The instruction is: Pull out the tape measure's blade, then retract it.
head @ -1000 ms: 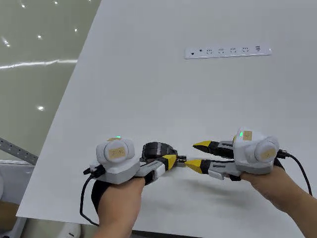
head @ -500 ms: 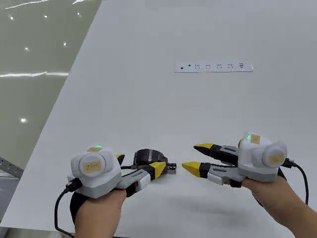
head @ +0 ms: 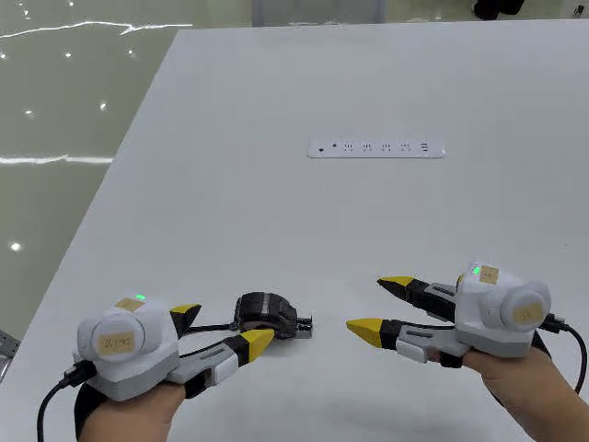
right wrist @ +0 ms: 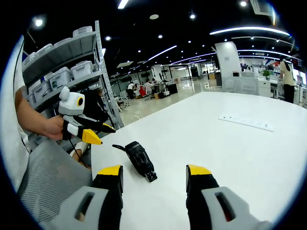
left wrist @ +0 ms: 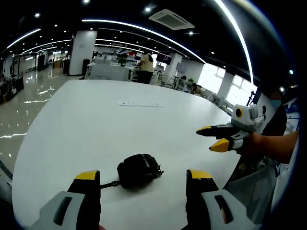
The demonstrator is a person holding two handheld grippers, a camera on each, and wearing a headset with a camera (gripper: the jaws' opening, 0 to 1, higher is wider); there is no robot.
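A black tape measure lies on the white table, its blade drawn in and the hook end facing right. A thin black strap trails off its left side. My left gripper stands open just left of it, the jaws apart and off the case. In the left gripper view the tape measure lies a little beyond my open left gripper. My right gripper is open to the right, a short gap from the hook. In the right gripper view the tape measure lies ahead of the open right gripper.
A white power strip lies flat farther back on the table. The table's left edge drops to a glossy floor, and the near edge runs just under both hands. Shelving with bins stands behind the left hand.
The left gripper has let go of the tape measure and drawn back to the left. The right gripper has moved away from the hook. The head camera has tilted up.
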